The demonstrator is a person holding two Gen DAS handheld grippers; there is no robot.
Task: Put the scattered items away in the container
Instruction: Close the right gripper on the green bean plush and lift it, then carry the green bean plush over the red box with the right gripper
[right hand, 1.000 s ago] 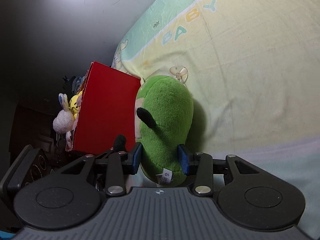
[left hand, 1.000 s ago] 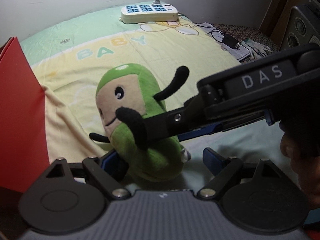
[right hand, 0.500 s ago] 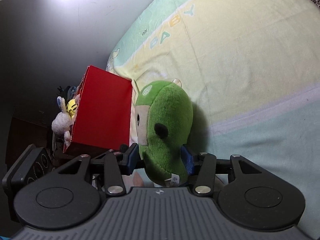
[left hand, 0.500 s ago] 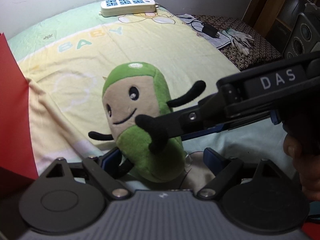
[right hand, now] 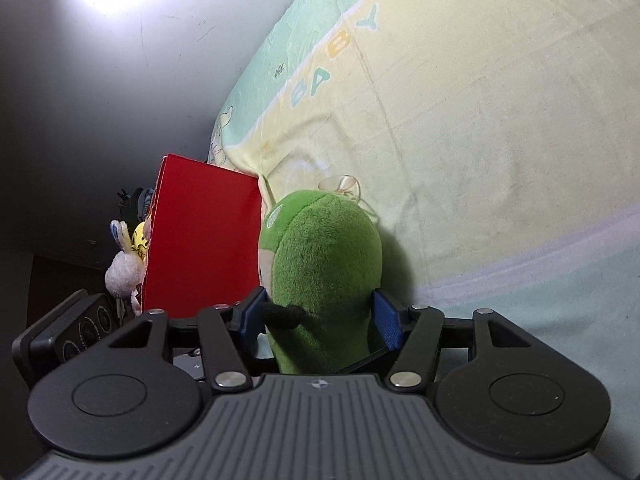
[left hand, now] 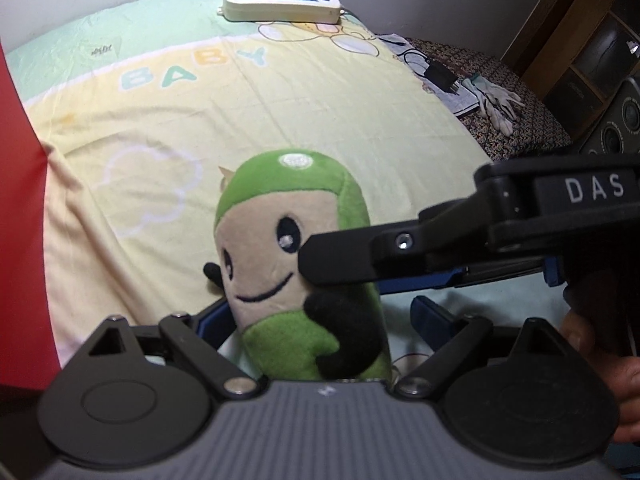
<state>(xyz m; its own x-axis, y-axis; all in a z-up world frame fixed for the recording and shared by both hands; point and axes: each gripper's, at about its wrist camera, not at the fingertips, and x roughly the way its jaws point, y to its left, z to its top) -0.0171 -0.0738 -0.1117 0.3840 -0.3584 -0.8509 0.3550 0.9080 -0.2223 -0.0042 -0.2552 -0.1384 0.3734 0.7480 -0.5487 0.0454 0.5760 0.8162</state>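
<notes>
- Green plush toy [left hand: 304, 280] is standing between our left gripper [left hand: 320, 320], jaws gaping wide around it.
- We are opening our right gripper [right hand: 320, 316]; its pads are flanking the toy beside the red box [right hand: 204, 236].

The sheet [left hand: 280, 112] is bearing the word "BABY" in pale blue and orange capitals, and the same word is showing on the sheet in the right wrist view. A small dark mark is sitting on the sheet's green border, too small to read. The right gripper [left hand: 344, 276] is carrying a black plate lettered "DAS" in white. A round white patch is showing on the plush [left hand: 296, 216] head; its content is not legible.
</notes>
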